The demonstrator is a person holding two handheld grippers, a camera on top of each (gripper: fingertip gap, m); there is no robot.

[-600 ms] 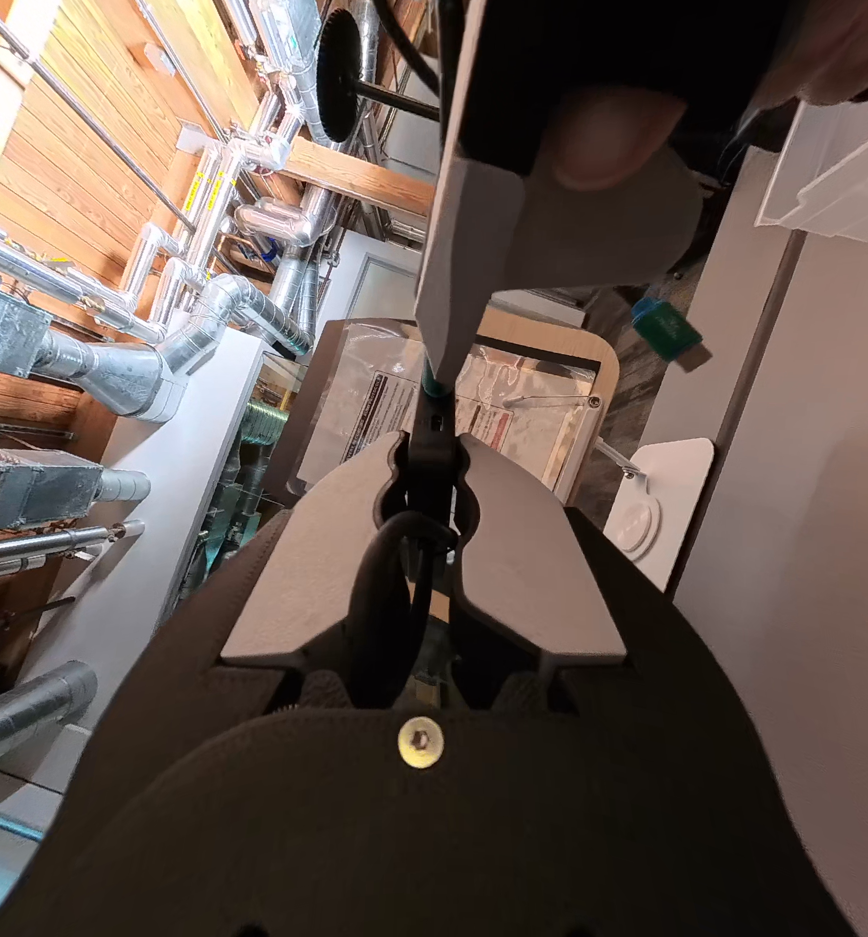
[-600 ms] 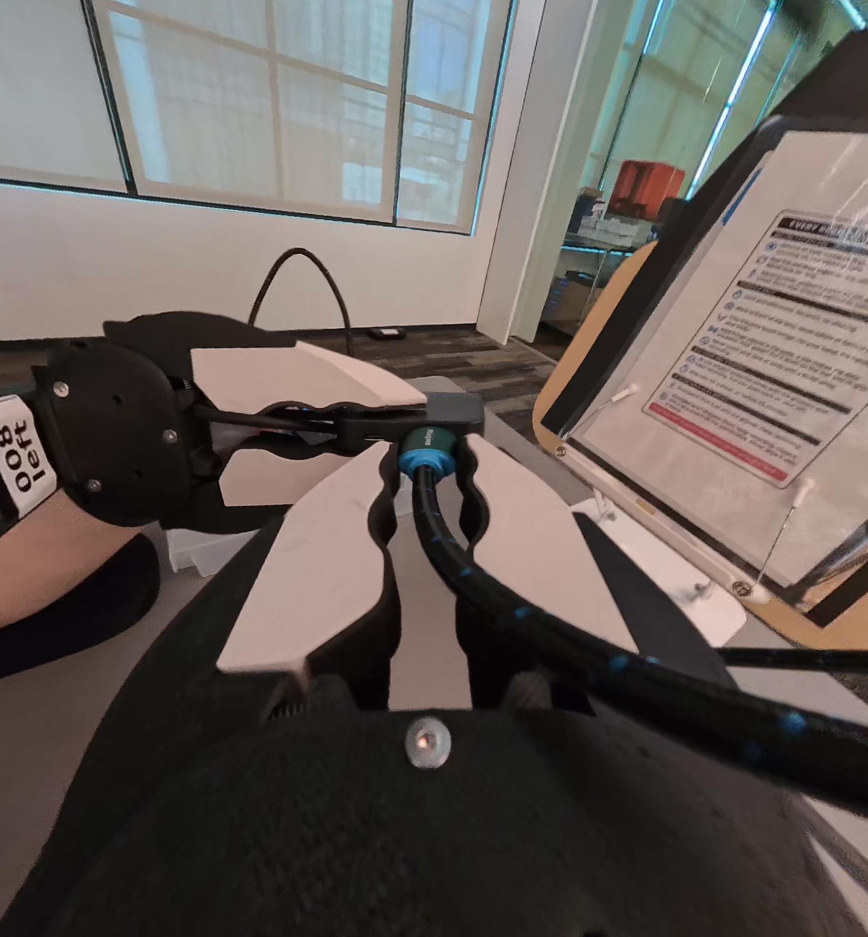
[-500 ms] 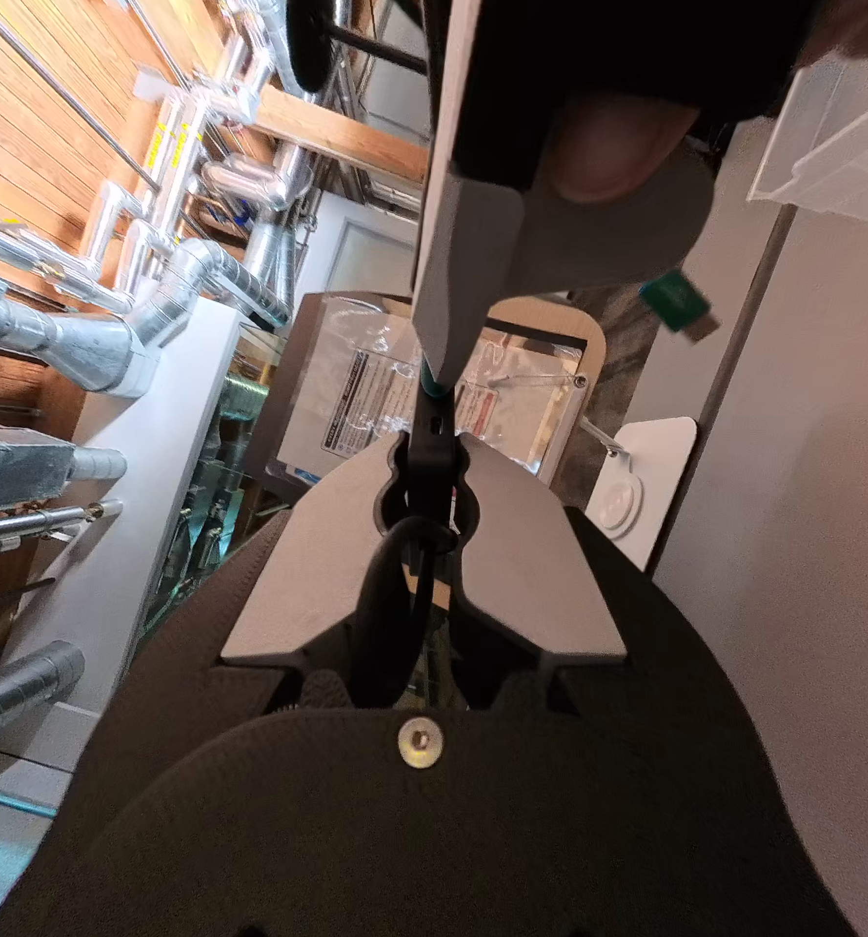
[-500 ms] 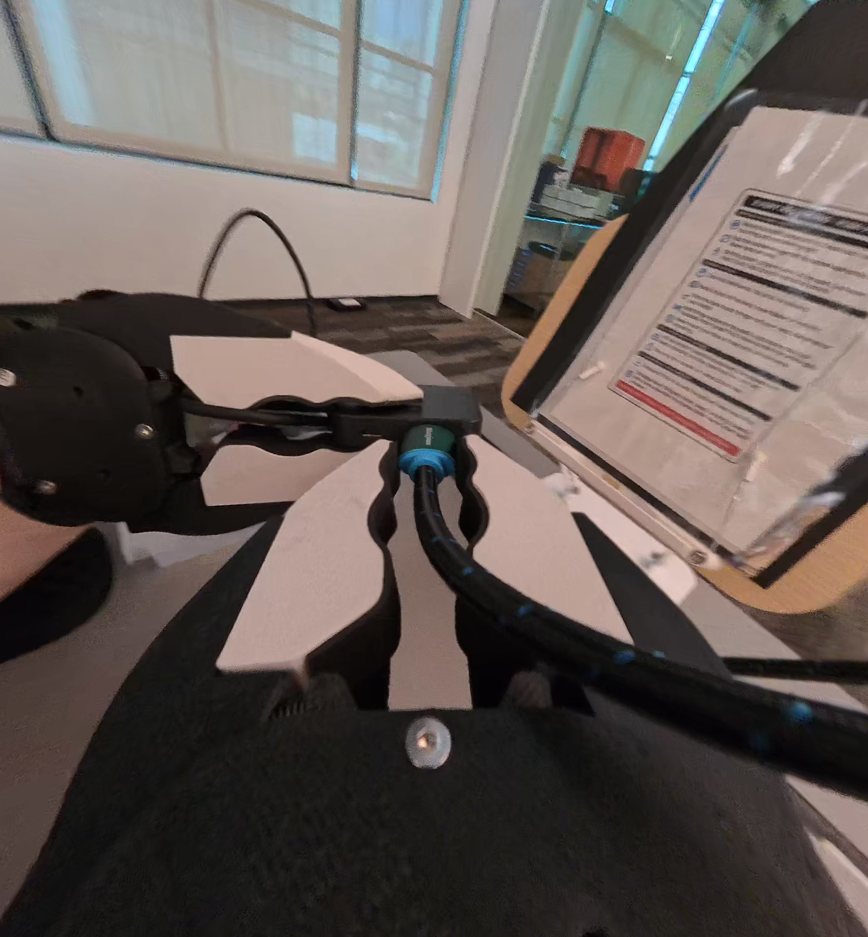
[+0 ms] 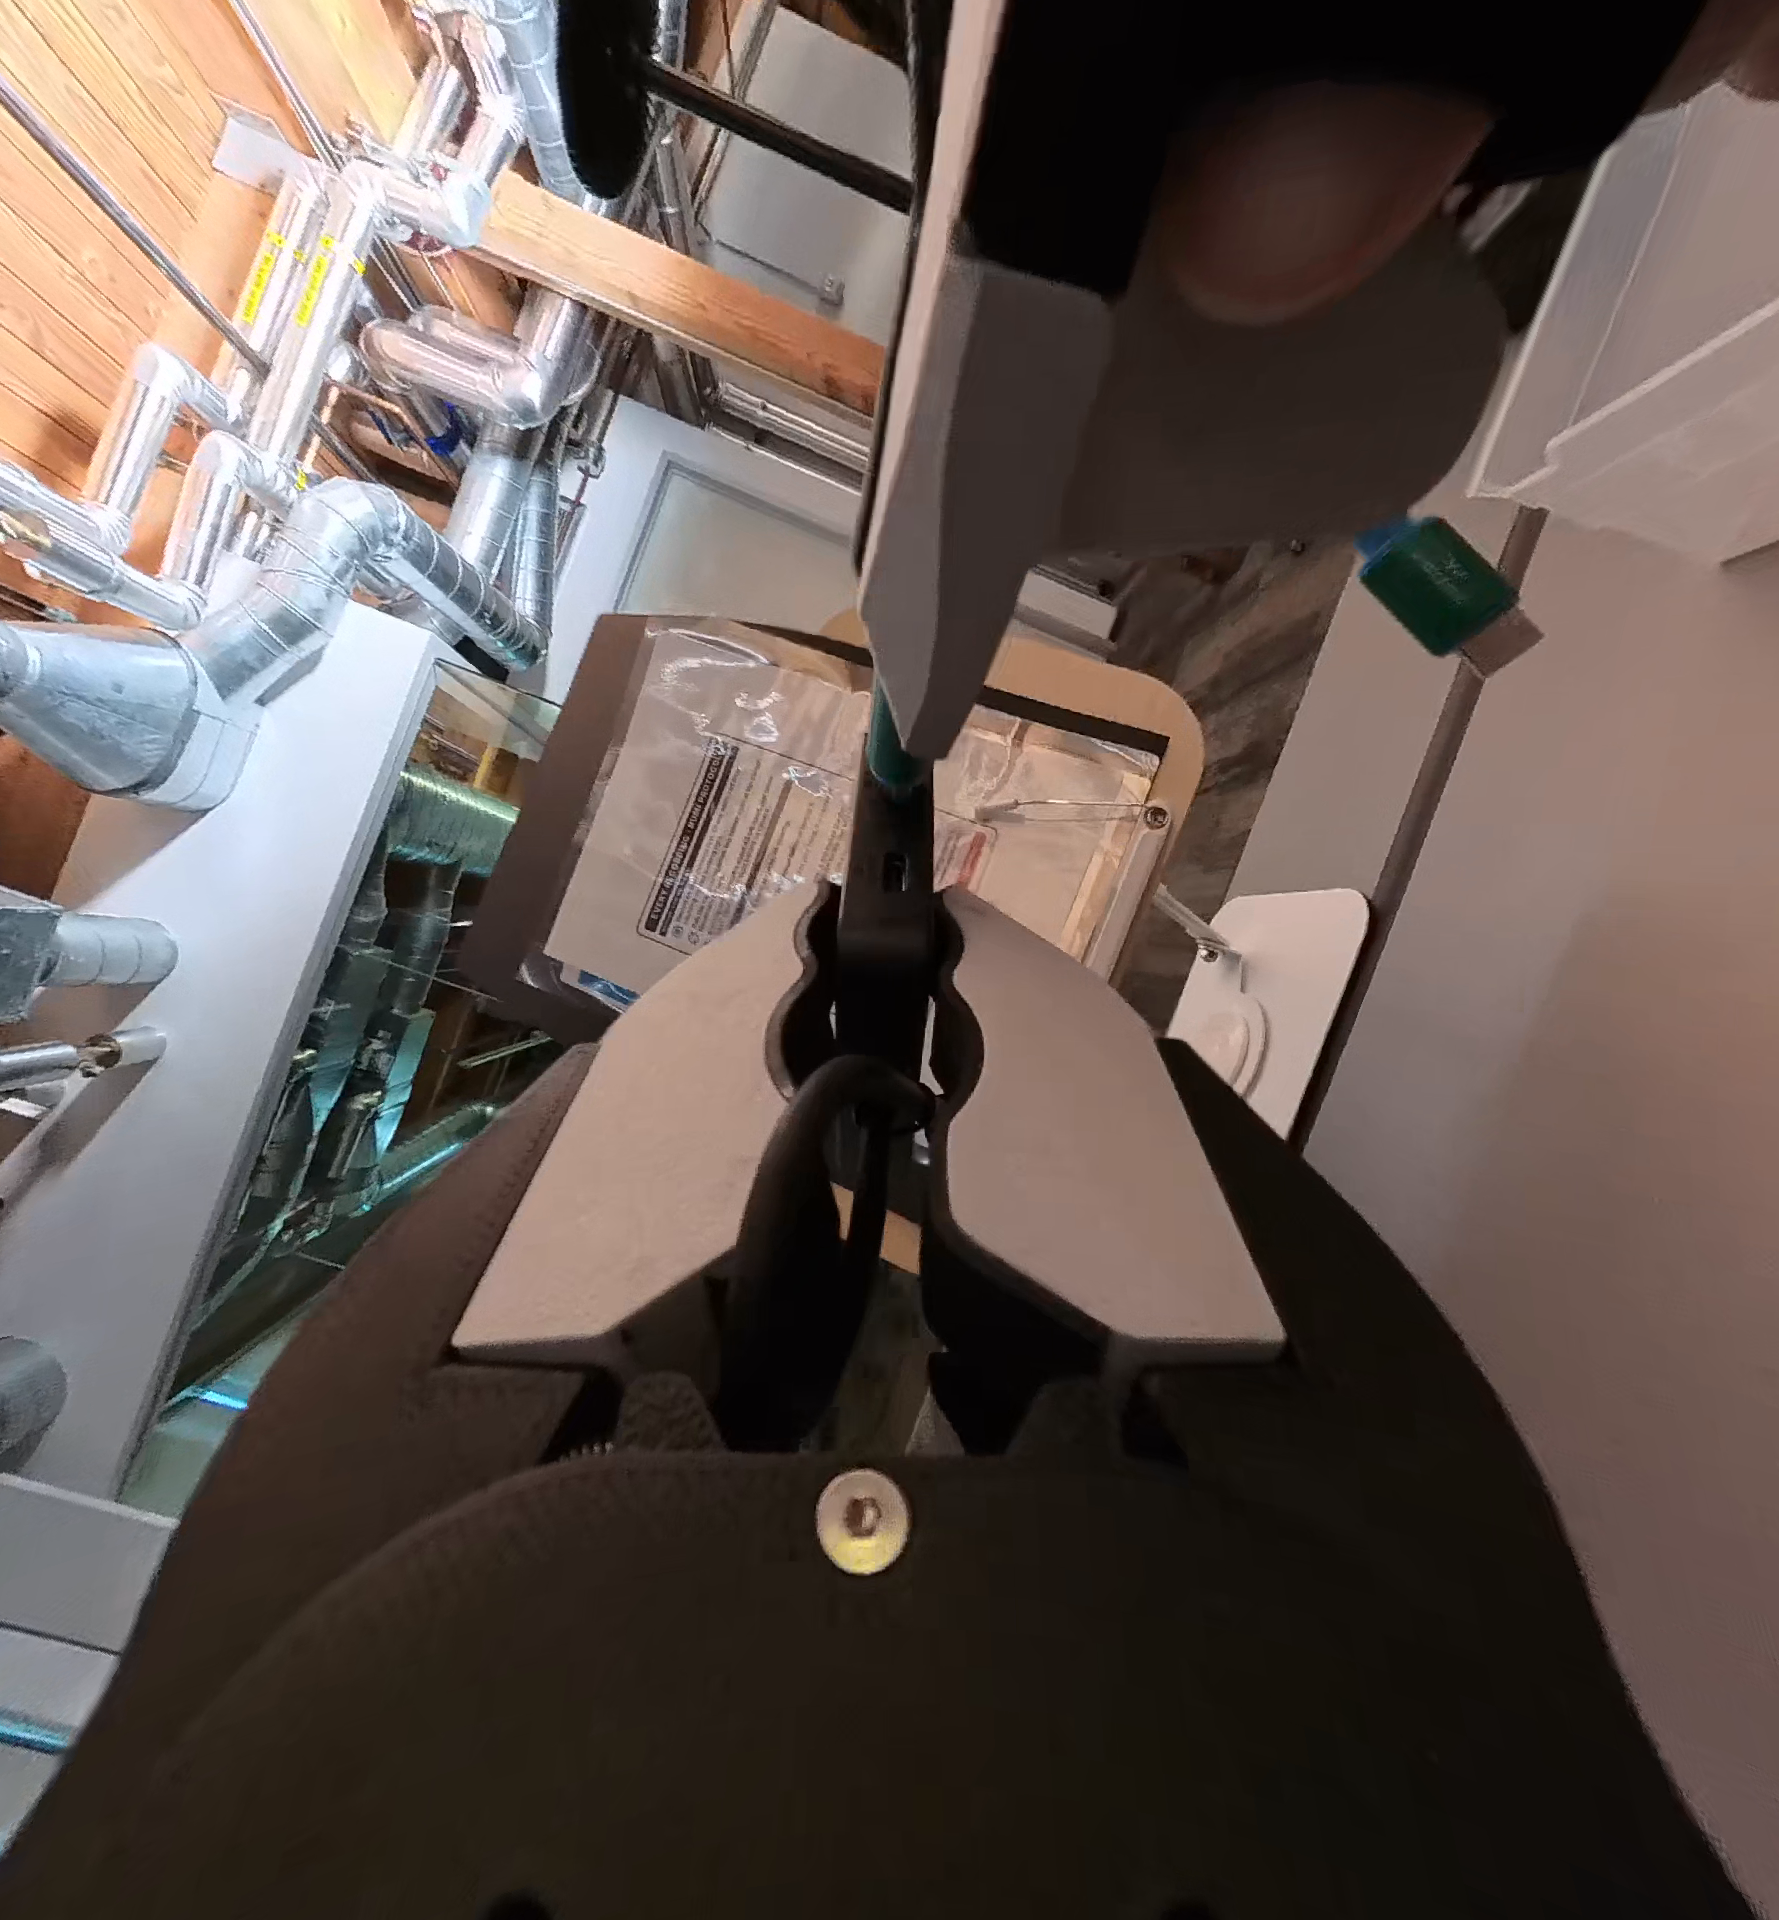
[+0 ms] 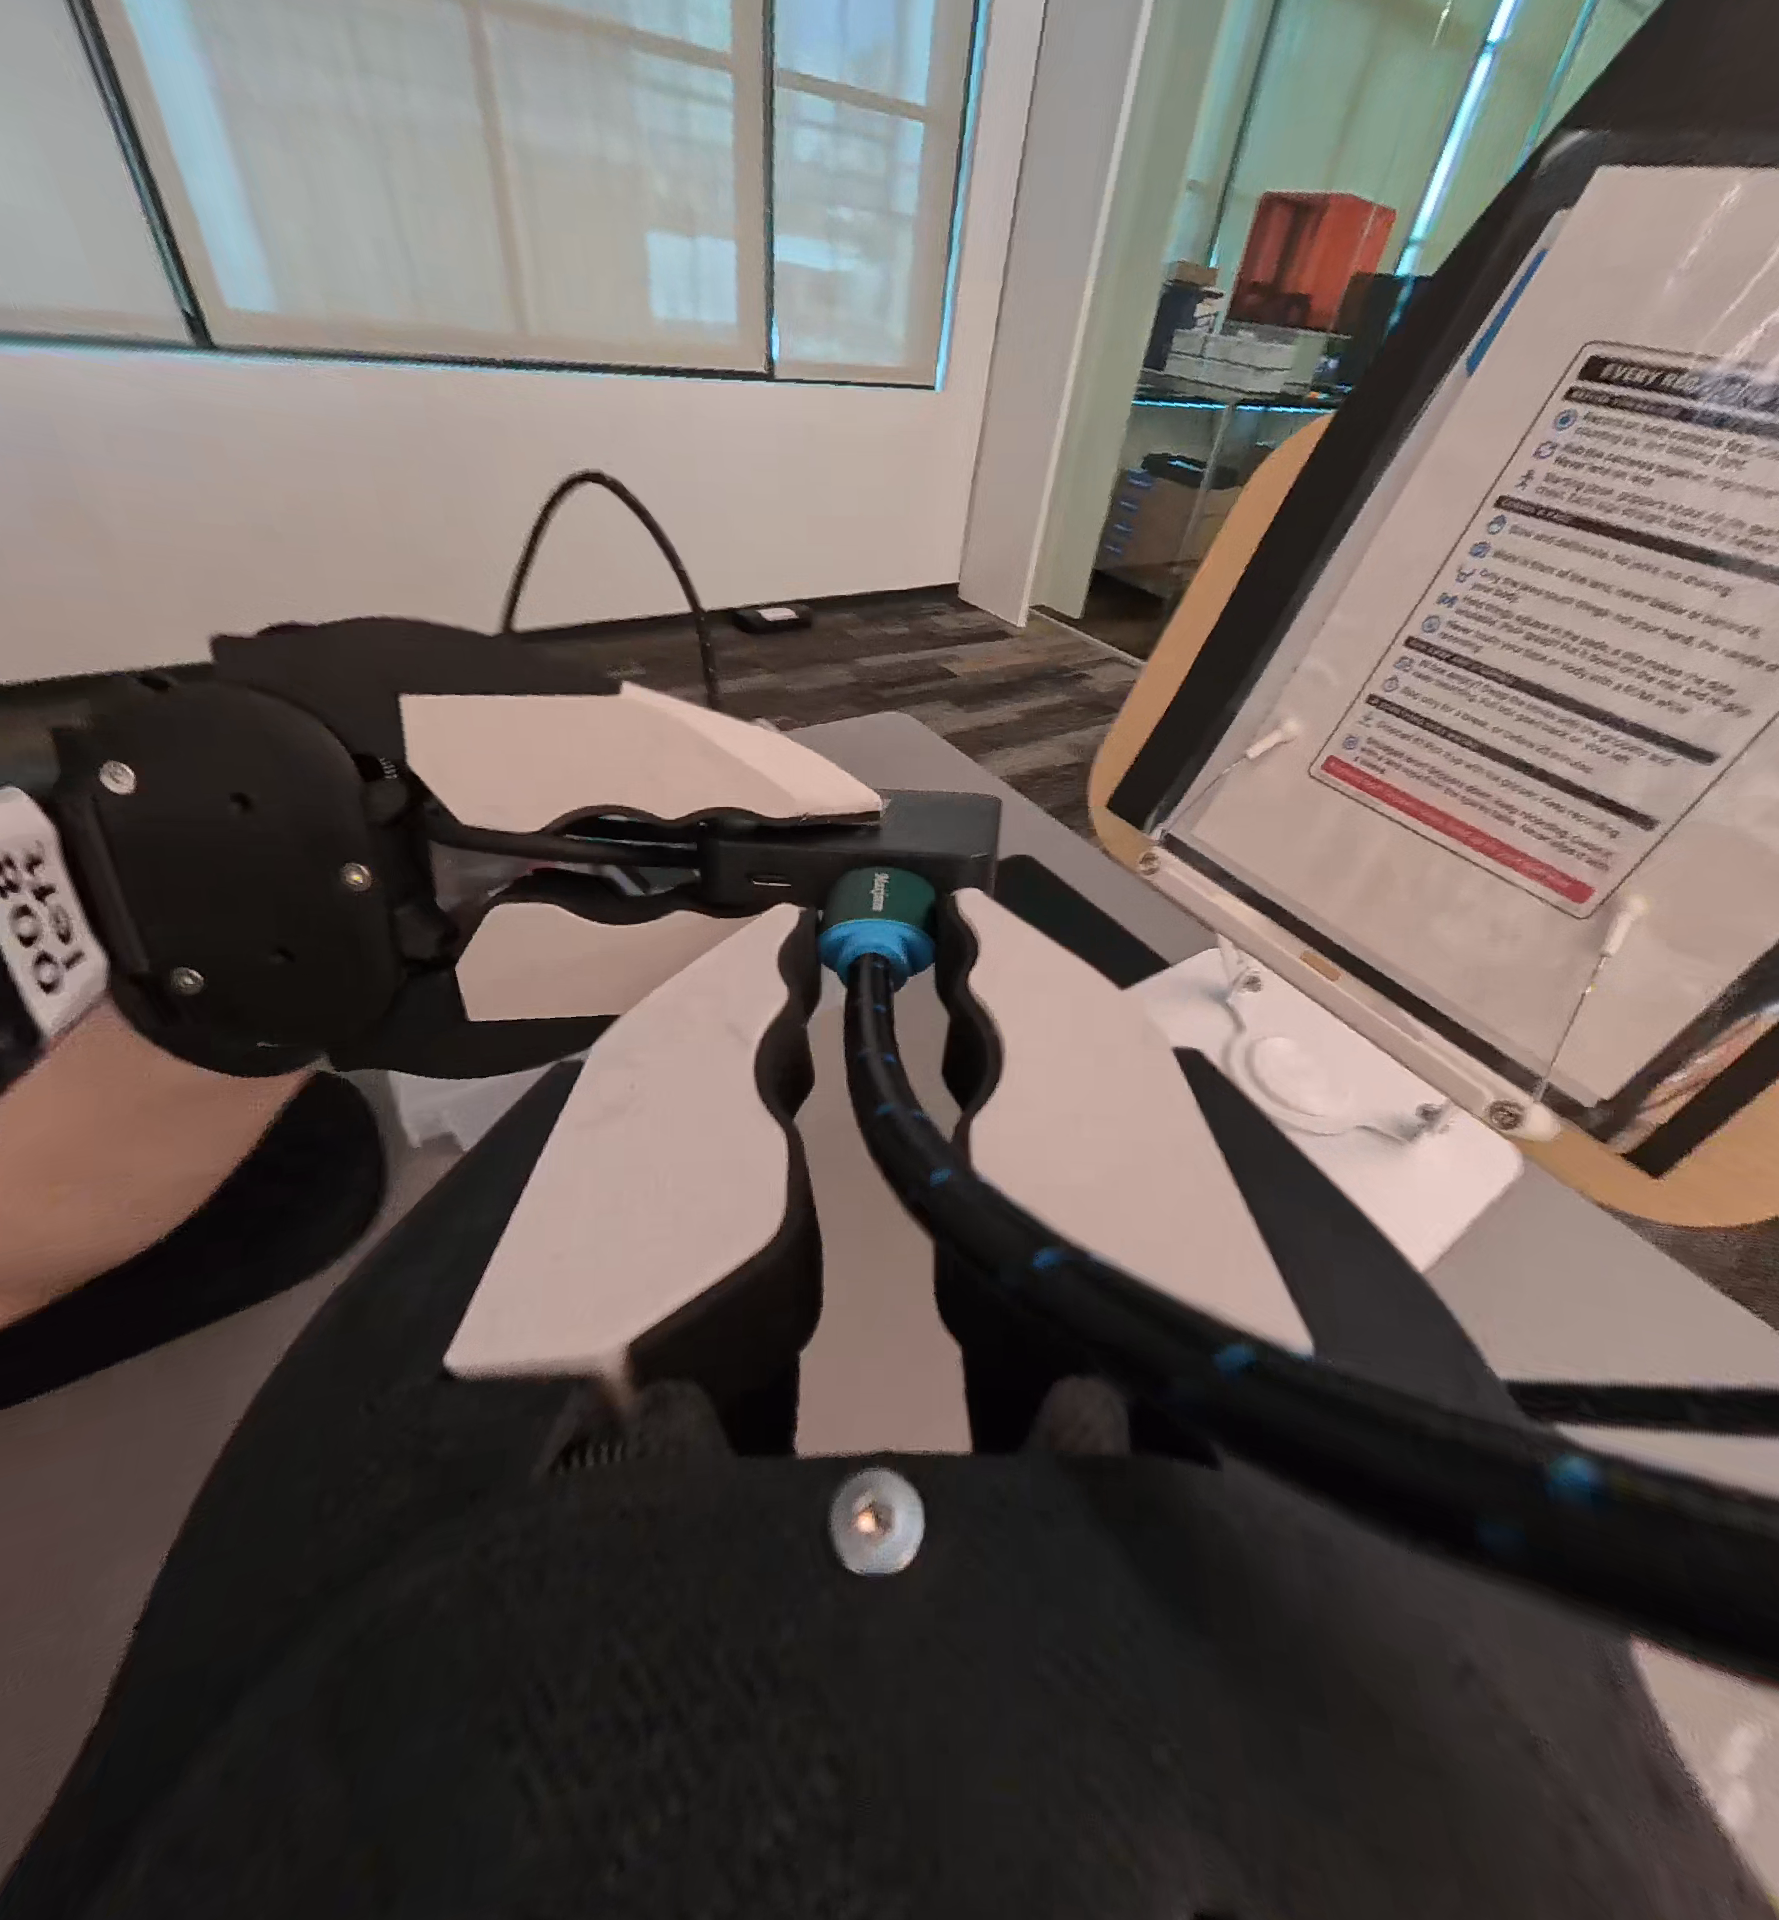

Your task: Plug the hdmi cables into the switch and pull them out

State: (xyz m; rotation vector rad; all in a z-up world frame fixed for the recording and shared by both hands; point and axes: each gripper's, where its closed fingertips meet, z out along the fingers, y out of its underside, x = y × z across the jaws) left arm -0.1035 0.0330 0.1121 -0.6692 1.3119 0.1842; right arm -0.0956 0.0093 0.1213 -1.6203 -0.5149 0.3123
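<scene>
- Gripping the teal-collared HDMI plug (image 6: 877, 912) at their tips, the right gripper (image 6: 880, 940) fingers (image 6: 656, 1132) were narrowed onto its metal shell, the braided black cable (image 6: 1124, 1257) trailing back between them and off to the right.
- The plug met the near side face of the dark switch (image 6: 916, 831); whether it was fully seated could not be told.
- The left gripper (image 5: 883, 961) fingers (image 5: 656, 1122) were clamped flat across the switch body, holding it above the grey tabletop (image 6: 1643, 1309), its own thin lead running back into that gripper.
- The plug's long axis ran straight along the right fingers, square to the switch's long axis, so the coming push or pull likely had to follow that line while the left gripper braced.
- Only the left wrist view showed a second, loose teal plug (image 5: 1436, 587) lying on the tabletop well apart; only the right wrist view showed the port face and a laminated sheet on a stand (image 6: 1550, 665) beyond.
</scene>
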